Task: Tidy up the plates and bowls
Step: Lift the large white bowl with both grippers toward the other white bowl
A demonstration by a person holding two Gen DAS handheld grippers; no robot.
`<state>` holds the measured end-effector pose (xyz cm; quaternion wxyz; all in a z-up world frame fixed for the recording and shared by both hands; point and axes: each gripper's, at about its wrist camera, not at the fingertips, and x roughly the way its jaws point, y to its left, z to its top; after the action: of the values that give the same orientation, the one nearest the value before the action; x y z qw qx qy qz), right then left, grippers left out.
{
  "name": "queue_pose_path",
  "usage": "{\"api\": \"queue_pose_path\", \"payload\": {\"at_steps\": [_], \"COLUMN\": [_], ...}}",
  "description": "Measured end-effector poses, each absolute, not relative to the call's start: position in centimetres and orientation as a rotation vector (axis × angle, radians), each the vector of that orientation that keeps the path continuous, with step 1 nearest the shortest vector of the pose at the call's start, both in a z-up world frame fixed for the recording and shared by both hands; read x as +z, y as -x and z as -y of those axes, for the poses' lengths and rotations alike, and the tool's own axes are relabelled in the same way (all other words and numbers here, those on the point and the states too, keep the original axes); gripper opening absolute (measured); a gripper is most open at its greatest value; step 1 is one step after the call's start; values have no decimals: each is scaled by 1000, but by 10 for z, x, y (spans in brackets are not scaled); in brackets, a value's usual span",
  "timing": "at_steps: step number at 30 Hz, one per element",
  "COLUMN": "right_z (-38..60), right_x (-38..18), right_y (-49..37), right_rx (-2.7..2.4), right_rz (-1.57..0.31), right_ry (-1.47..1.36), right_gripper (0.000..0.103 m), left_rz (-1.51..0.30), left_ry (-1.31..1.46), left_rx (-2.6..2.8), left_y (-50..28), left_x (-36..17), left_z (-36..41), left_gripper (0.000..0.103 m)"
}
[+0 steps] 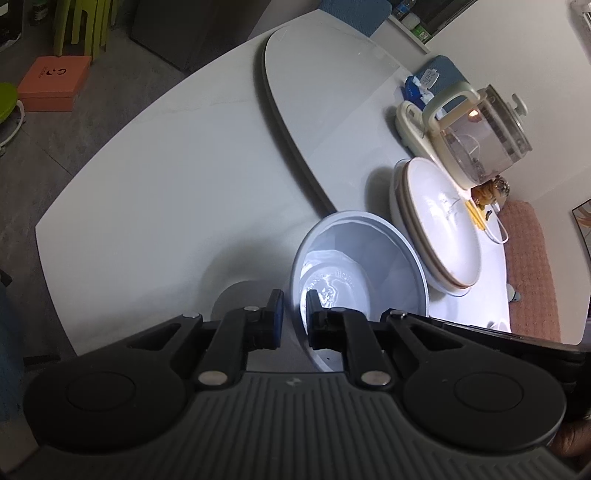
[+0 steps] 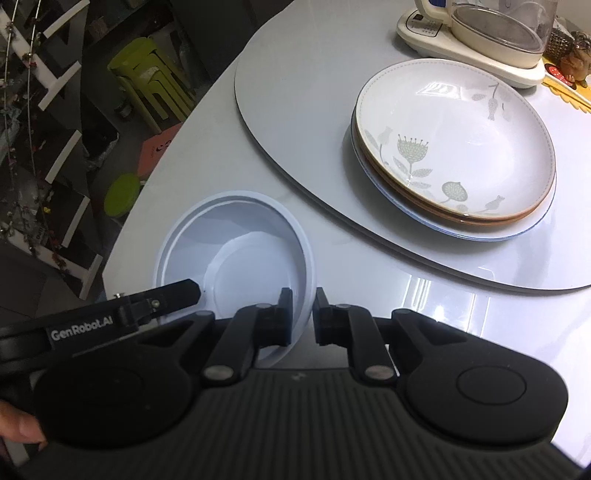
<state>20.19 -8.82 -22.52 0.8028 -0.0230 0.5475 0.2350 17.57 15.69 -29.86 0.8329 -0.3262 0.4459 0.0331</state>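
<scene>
A white bowl (image 1: 364,254) (image 2: 236,254), with what looks like a second one nested in it, is at the table's near edge. My left gripper (image 1: 294,301) is shut on its rim, one finger inside the bowl and one outside. On the opposite side of the rim my right gripper (image 2: 303,299) is shut the same way. In the right wrist view the left gripper's finger (image 2: 177,291) reaches over the bowl's left rim. A stack of plates (image 1: 439,229) (image 2: 461,147), the top one with a floral print, sits beyond the bowl on the turntable (image 1: 314,92) (image 2: 295,92).
A cream kettle base with a glass pot (image 1: 480,136) (image 2: 480,33) stands behind the plates. A tissue pack (image 1: 417,88) lies farther back. The table edge (image 1: 110,155) curves off to the left, with green stools (image 2: 151,81) on the floor beyond it.
</scene>
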Motion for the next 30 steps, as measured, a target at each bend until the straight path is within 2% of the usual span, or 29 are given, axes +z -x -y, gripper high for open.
{"api": "queue_pose_path", "payload": {"at_steps": [20,30], "right_z": [134,162], "right_x": [-144,-124], "right_y": [-173,-168], "right_rx": [531,557], "right_rz": [-1182,-1125], "right_ry": [5,-14], "right_gripper": [14,14], "left_rz": [-875,-829], "left_ry": [697,684], "left_rx": [80,98], "left_y": [-126,-124], "left_x": [-202,-178], "left_z": [-117,-87], "left_gripper": [15,15]}}
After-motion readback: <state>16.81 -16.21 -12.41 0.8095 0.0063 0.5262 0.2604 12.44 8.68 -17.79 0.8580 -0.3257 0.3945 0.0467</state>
